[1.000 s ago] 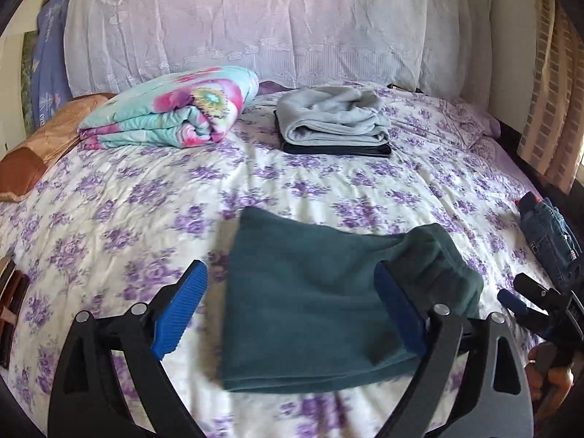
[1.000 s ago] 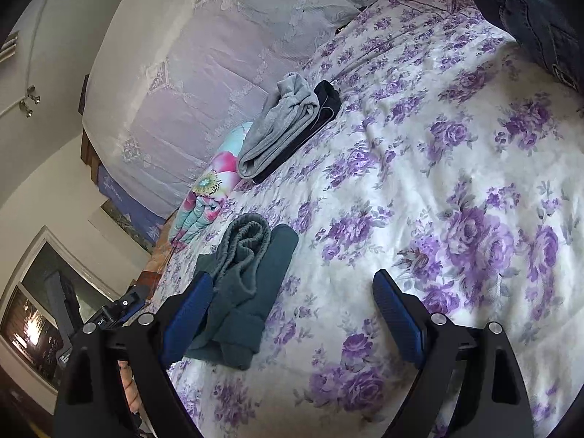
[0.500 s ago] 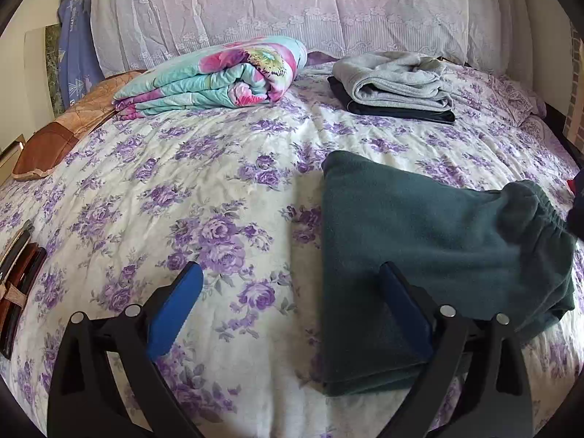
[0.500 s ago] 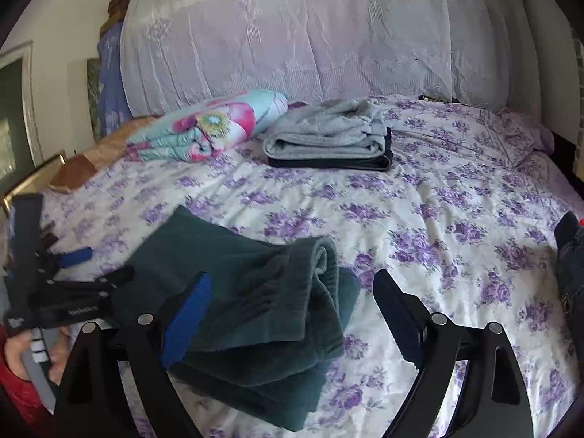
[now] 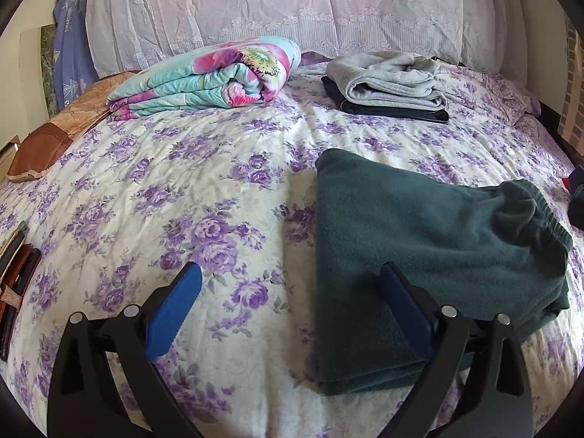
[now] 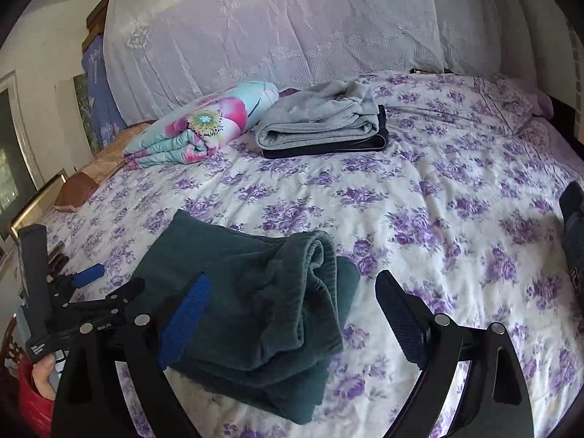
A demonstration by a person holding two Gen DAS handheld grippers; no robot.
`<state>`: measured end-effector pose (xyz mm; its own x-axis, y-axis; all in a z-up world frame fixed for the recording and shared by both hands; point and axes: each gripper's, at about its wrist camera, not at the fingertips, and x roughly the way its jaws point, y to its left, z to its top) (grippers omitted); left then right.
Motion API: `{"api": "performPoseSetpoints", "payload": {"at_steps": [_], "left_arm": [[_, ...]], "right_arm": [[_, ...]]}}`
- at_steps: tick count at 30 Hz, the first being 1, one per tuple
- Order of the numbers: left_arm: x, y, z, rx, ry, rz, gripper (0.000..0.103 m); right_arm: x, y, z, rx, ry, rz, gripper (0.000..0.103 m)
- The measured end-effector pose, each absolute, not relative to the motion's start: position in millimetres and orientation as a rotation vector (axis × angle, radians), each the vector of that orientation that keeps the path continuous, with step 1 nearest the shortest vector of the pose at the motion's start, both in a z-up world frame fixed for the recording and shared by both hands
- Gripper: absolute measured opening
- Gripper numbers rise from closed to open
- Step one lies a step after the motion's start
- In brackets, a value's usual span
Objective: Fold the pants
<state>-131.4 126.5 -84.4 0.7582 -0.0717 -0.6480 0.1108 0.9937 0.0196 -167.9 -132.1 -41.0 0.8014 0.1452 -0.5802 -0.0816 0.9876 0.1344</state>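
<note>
Left wrist view: the left gripper (image 5: 290, 308) hangs over the near edge of the bed (image 5: 204, 182), its two blue-padded fingers (image 5: 171, 314) spread wide and holding nothing. The dark green pants (image 5: 412, 252) lie folded into a thick rectangle on the purple-flowered bedspread, toward the near right part of the bed, with the elastic waistband bunched at their right end. The gripper's right finger stands in front of the pants' near left corner; whether it touches the cloth cannot be told. At the far side of the bed, against the lace-covered headboard (image 5: 328, 3), rests a folded floral quilt (image 5: 208, 76), and to its right a folded grey garment (image 5: 390, 78) sits on top of a dark one (image 5: 398, 111). A brown cushion (image 5: 54, 138) lies at the bed's far left edge.

Right wrist view: the right gripper (image 6: 292, 319) is likewise spread wide and empty, low over the near edge of the bed (image 6: 438, 189). The green pants (image 6: 252, 299) lie folded near the near left edge, waistband rolled on top; the left blue finger (image 6: 186, 323) overlaps them, the right finger sits over bare bedspread. The left gripper (image 6: 85, 277) shows at the left, just beside the pants, held in a hand (image 6: 42, 372). The floral quilt (image 6: 204, 124) and the grey garment (image 6: 321, 118) lie at the far side. Denim (image 6: 573, 226) shows at the right edge.
</note>
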Motion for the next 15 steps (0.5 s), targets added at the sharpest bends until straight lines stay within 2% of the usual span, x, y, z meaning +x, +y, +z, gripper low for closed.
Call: {"api": "performPoseSetpoints", "payload": {"at_steps": [3,5,10,15], "left_arm": [[-132.1,126.6,-84.3,0.057,0.700,-0.098,0.096],[-131.7,126.7,-84.6,0.053,0.707,-0.097,0.097],[-127.2,130.4,-87.5,-0.007,0.755,-0.179,0.097],[-119.0,149.3,-91.5,-0.239,0.825,-0.452,0.098]], "right_arm": [[-143.1,-128.3,-73.6,0.035,0.763,0.060,0.093],[-137.1,-142.8,-96.3,0.110,0.833,0.092,0.093],[-154.5,-177.3,-77.1,0.321,0.796,0.207,0.094],[-168.1,-218.3,-89.6,0.615,0.812,0.322,0.094]]}}
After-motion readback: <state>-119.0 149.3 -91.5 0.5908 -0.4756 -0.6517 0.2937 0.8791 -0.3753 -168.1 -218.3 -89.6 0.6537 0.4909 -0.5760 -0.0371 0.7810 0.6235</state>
